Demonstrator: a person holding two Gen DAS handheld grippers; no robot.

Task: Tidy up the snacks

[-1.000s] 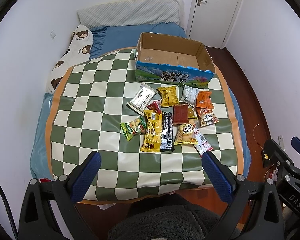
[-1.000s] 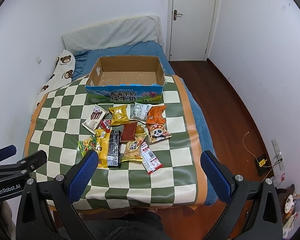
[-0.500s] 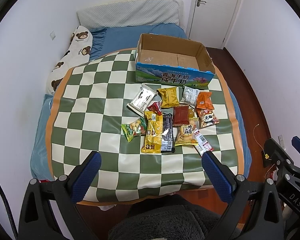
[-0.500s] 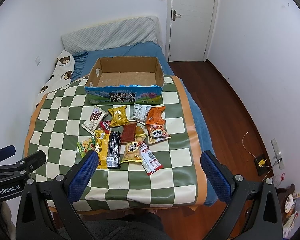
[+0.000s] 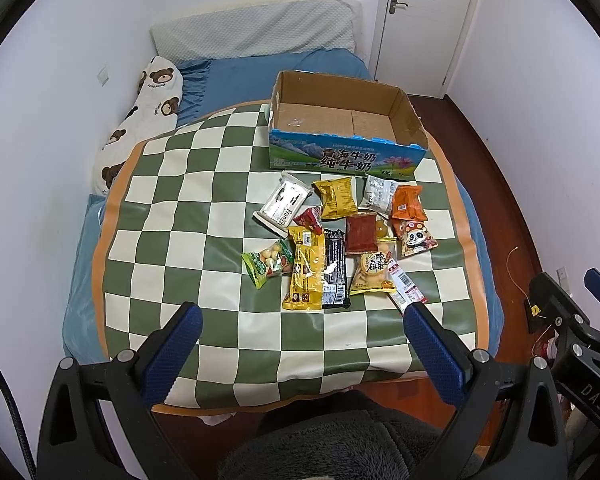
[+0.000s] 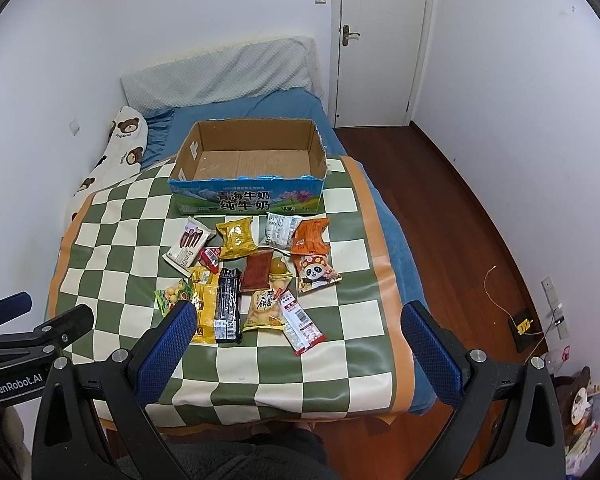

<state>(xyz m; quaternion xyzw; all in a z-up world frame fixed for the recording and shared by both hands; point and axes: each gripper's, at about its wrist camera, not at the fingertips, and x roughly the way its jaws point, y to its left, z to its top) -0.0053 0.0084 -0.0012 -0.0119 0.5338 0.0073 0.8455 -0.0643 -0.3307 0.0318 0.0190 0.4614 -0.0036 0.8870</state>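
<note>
Your left tongs (image 5: 302, 330) are spread wide and hold nothing; your right tongs (image 6: 298, 328) are spread just as wide and equally unloaded. Both hang over the near edge of the checkered mat (image 5: 172, 208) on the bed, short of the snacks. The snacks lie in a loose cluster mid-mat, several overlapping, and the cardboard box (image 6: 247, 168) stands open with nothing in it just beyond them.

Start at the outside of the pile. The red-and-white stick (image 6: 300, 322) is nearest your right tongs and lies mostly free, so take that first. For your left, the green packet (image 5: 267, 262) sits at the cluster's left edge, touching only the long yellow packet (image 5: 305, 268). Come down with the fingers across the short width, pinch a crimped seam rather than the puffed middle, and lift straight before carrying to the box, or neighbours will likely drag along.
</note>
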